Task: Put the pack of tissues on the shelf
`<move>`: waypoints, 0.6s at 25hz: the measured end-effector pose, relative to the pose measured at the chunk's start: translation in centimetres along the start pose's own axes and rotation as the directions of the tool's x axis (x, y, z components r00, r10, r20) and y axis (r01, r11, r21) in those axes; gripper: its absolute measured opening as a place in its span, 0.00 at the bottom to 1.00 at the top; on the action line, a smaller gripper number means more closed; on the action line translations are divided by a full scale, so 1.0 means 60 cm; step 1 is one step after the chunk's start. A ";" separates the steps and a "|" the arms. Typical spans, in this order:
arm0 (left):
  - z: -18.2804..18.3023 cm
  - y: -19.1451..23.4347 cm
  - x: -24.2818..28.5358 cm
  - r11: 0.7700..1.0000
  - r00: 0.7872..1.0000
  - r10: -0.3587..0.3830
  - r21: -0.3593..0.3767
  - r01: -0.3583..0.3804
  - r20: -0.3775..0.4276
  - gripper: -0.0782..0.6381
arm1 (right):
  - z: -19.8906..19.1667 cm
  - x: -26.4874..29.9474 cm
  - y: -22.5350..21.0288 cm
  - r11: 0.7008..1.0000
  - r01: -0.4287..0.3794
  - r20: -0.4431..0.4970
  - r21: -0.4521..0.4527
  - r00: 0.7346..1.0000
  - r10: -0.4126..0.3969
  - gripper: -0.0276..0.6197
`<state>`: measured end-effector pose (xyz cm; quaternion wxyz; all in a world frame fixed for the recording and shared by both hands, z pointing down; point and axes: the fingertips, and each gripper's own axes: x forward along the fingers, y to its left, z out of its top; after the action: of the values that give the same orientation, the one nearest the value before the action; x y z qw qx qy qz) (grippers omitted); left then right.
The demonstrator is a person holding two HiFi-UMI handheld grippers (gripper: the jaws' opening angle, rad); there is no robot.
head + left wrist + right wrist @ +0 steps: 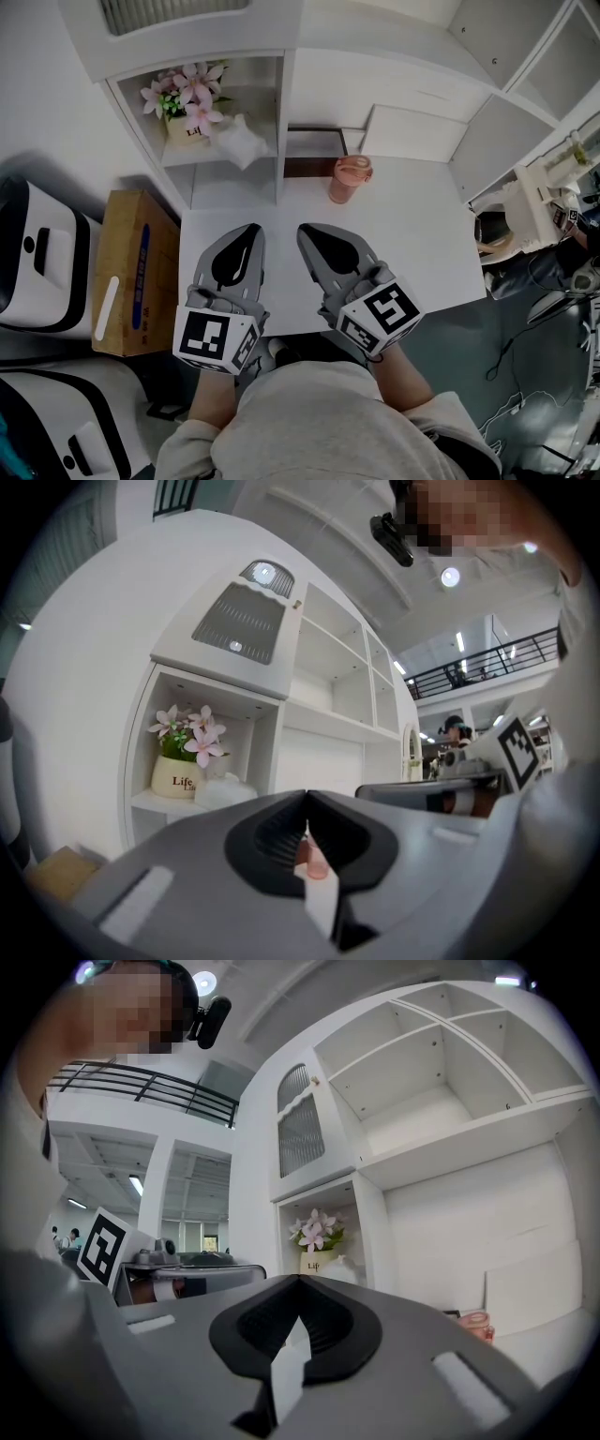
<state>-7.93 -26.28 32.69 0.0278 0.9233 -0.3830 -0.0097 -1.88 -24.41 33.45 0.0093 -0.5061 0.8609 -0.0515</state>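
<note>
The pack of tissues (242, 141) is a white, soft bundle lying on the shelf (225, 157) at the table's far left, right beside a pot of pink flowers (187, 117). It also shows in the left gripper view (223, 789) and, smaller, in the right gripper view (342, 1267). My left gripper (251, 230) and right gripper (303, 231) rest side by side over the near part of the white table (422, 253), well short of the shelf. Both have their jaws together with nothing between them (307, 799) (299, 1281).
A pink cup (351, 178) stands on the table at the back, ahead of the right gripper. A cardboard box (136, 272) and white machines (37, 253) sit on the floor at the left. Cables and clutter (553, 281) lie at the right. Open white shelf compartments (525, 56) rise behind.
</note>
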 end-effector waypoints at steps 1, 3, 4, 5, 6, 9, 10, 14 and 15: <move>0.000 -0.002 -0.001 1.000 1.000 -0.003 0.001 0.003 0.000 0.11 | 0.001 -0.002 0.001 1.000 0.000 0.001 -0.001 1.000 0.000 0.04; -0.001 -0.005 -0.004 1.000 1.000 -0.007 0.002 0.007 -0.001 0.11 | 0.001 -0.006 0.004 1.000 0.001 0.003 -0.003 1.000 -0.001 0.04; -0.001 -0.006 -0.006 1.000 1.000 -0.009 0.002 0.009 -0.002 0.11 | 0.002 -0.007 0.006 1.000 0.001 0.003 -0.003 1.000 -0.001 0.04; -0.002 -0.007 -0.008 1.000 1.000 -0.009 0.002 0.009 -0.004 0.11 | 0.002 -0.008 0.007 1.000 0.001 0.004 -0.003 1.000 0.000 0.04; -0.002 -0.007 -0.010 1.000 1.000 -0.010 0.002 0.010 -0.005 0.11 | 0.002 -0.008 0.009 1.000 0.000 0.006 -0.002 1.000 0.000 0.04; -0.002 -0.006 -0.016 1.000 1.000 -0.011 0.001 0.011 -0.002 0.11 | 0.004 -0.011 0.016 1.000 0.001 0.009 -0.003 1.000 -0.001 0.04; -0.001 -0.007 -0.018 1.000 1.000 -0.012 0.000 0.012 -0.001 0.11 | 0.005 -0.012 0.018 1.000 0.002 0.010 -0.005 1.000 -0.002 0.04; 0.000 -0.011 -0.024 1.000 1.000 -0.017 -0.002 0.017 0.002 0.11 | 0.008 -0.017 0.024 1.000 0.004 0.011 -0.009 1.000 -0.004 0.04; 0.000 -0.012 -0.026 1.000 1.000 -0.019 -0.003 0.019 0.004 0.11 | 0.009 -0.019 0.026 1.000 0.004 0.012 -0.010 1.000 -0.004 0.04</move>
<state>-8.54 -24.66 32.63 0.0282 0.9268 -0.3743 -0.0124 -2.66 -22.73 32.71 0.0117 -0.5080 0.8601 -0.0441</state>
